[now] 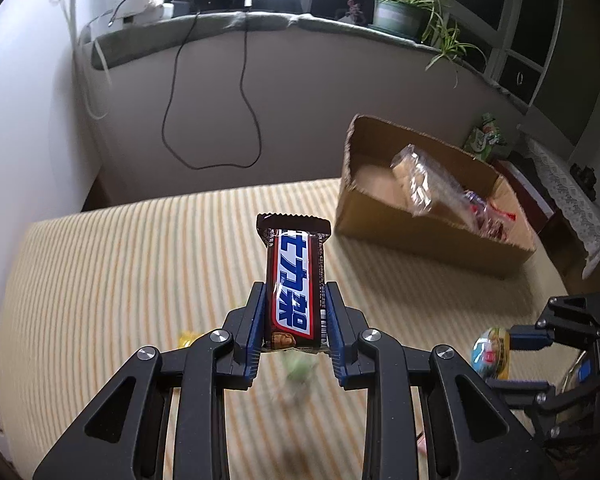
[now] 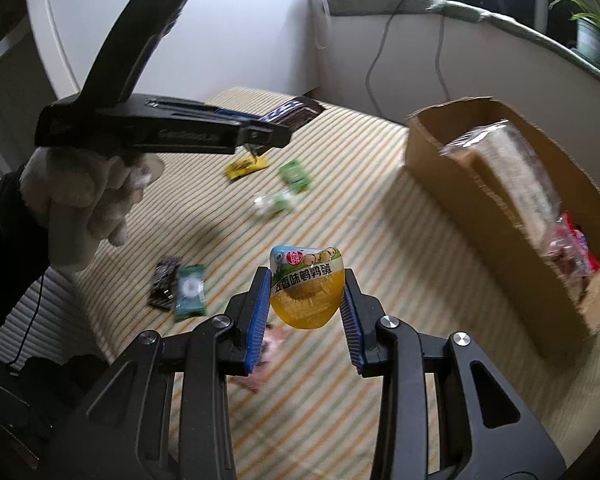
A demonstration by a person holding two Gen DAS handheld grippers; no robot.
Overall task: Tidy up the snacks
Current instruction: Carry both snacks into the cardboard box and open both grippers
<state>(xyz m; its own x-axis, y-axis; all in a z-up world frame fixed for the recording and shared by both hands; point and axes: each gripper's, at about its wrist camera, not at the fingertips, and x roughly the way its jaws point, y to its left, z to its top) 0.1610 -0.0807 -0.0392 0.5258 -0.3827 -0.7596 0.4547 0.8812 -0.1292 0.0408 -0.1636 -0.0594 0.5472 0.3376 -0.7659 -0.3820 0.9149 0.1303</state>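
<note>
Left claw (image 1: 296, 316) clamped on Snickers bar (image 1: 294, 280), right claw (image 2: 305, 300) on quail-egg pack (image 2: 307, 286), both above mattress (image 1: 120, 280). Could snag cardboard box (image 1: 420, 232) near wall; slick pack may slip.

The bar's (image 1: 293, 284) lower end is hidden between the fingers (image 1: 256, 324). Under it, a green packet (image 1: 298, 372) on the bed (image 1: 120, 280) is blurred past reading. In the right view the box (image 2: 480, 216) smears with motion; its red packets (image 2: 572, 252) blur together. A pink wrapper (image 2: 268, 356) lies half hidden behind a finger.
</note>
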